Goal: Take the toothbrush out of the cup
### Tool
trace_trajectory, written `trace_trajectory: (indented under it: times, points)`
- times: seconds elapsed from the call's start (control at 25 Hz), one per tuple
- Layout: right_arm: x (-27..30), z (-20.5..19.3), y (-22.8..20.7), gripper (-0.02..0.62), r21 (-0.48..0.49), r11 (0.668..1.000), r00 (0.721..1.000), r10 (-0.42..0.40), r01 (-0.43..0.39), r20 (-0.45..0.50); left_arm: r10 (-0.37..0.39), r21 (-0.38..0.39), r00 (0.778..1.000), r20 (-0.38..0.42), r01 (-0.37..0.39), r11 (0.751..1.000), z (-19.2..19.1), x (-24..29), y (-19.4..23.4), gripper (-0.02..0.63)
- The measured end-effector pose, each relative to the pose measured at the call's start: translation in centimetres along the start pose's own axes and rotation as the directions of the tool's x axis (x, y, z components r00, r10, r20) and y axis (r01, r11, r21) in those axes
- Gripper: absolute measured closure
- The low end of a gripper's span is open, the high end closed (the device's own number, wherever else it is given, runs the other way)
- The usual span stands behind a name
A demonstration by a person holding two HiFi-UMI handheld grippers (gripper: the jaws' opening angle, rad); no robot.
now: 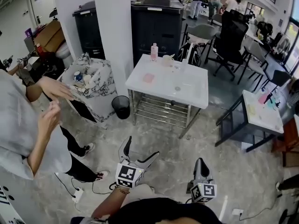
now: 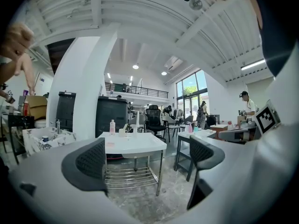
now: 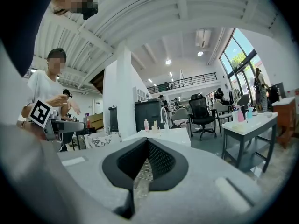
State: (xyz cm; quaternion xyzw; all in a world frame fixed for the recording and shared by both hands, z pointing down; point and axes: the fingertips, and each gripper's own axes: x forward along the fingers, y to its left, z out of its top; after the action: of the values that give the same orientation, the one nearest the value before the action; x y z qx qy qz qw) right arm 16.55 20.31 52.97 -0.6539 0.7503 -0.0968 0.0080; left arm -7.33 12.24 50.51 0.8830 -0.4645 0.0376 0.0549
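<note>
Sink table (image 1: pixel 187 90) sits mid-floor w/ bottle (image 1: pixel 154 52) & cup (image 1: pixel 167 59) side by side at its far edge, bin (image 1: pixel 121 107) on the floor just left of it, cabinet (image 1: pixel 156 24) behind. Person (image 1: pixel 28 125) stands far left beside a stand (image 1: pixel 91 80) w/ items on it; 2nd table (image 1: pixel 261 113) is off to the right, office chair (image 1: pixel 231 36) behind that. Left gripper (image 1: pixel 141 148) & right gripper (image 1: pixel 201 164) are nearest the camera, well apart from the sink table.

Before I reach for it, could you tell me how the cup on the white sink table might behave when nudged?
The cup looks small, so probably light; it may slide on the glossy white table. Standing upright and unsupported, it could tip.
</note>
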Motion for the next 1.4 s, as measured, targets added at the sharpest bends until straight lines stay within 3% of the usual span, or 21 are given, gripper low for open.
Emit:
trace_trajectory:
  times: [0.72, 1.4]
  points:
    - [1.7, -0.1, -1.9, 0.591, 0.008, 1.000, 1.000, -0.002, 0.002, -0.012, 0.014, 0.019, 1.000, 0.000, -0.014, 1.000, 0.7, 3.0, 1.0, 0.074]
    - [13.2, 1.9, -3.6, 0.591, -0.009, 1.000, 1.000, 0.003, -0.003, 0.003, 0.008, 0.044, 1.000, -0.004, -0.008, 0.999, 1.5, 12.9, 7.3, 0.074]
